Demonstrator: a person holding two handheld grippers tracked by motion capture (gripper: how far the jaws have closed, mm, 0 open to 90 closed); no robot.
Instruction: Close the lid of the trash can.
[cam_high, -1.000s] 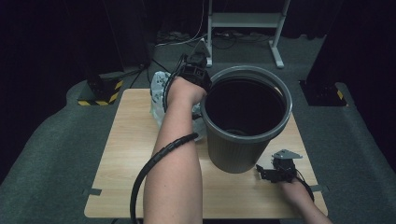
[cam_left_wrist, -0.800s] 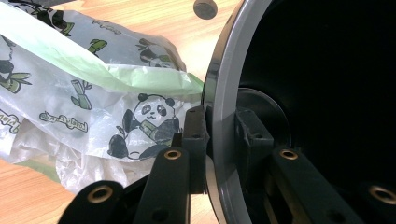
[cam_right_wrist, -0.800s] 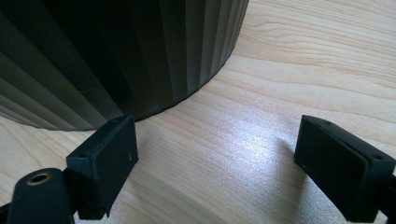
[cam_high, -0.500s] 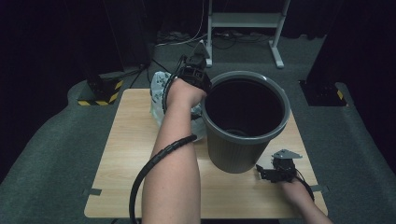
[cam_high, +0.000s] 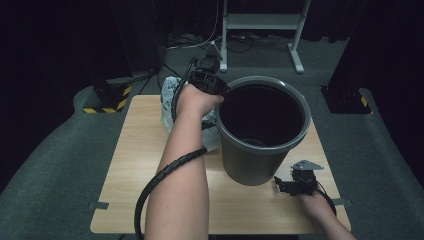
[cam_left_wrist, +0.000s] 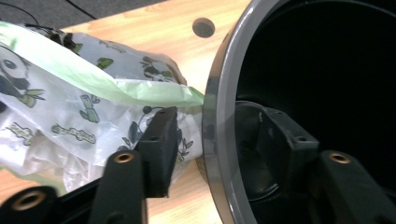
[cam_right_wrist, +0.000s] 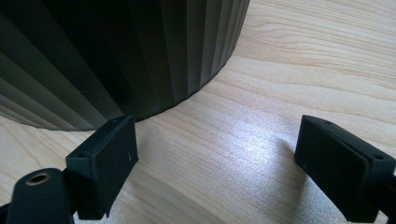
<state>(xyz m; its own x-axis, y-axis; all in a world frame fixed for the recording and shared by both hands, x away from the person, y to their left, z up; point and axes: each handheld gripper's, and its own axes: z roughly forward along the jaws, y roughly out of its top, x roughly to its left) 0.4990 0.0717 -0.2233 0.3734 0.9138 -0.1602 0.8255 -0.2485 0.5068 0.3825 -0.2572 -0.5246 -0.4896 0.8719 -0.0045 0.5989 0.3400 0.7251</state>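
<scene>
On the left of the high view, bare wooden table (cam_high: 135, 175) runs from its near edge up to the panda-print plastic bag (cam_high: 170, 100), which lies crumpled at the far left corner, against the outside of the grey ribbed bin (cam_high: 250, 160). My left gripper (cam_high: 212, 87) sits at the bin's left rim, and in the left gripper view its jaws straddle that rim: one pad outside, up against the bag (cam_left_wrist: 70, 107), the other inside the dark hollow of the bin (cam_left_wrist: 219, 140). My jaws there have just been opening; the rim stands between them with a gap at each pad as far as I can see, so they are released rather than clenched. The green hem of the bag crowds the outer pad and leaves little room on that side. The bin stands upright at the table's middle, towards the right, and takes up most of the depth there. To its right, my right gripper (cam_high: 295, 181) rests near the table's front right corner, just beside the bin's base; in the right gripper view (cam_right_wrist: 215, 154) its jaws stand wide apart over bare wood, grasping nothing, the bin's ribbed wall (cam_right_wrist: 140, 51) close ahead of the left pad. Beyond the table's right edge, grey carpet (cam_high: 370, 150) lies open.
</scene>
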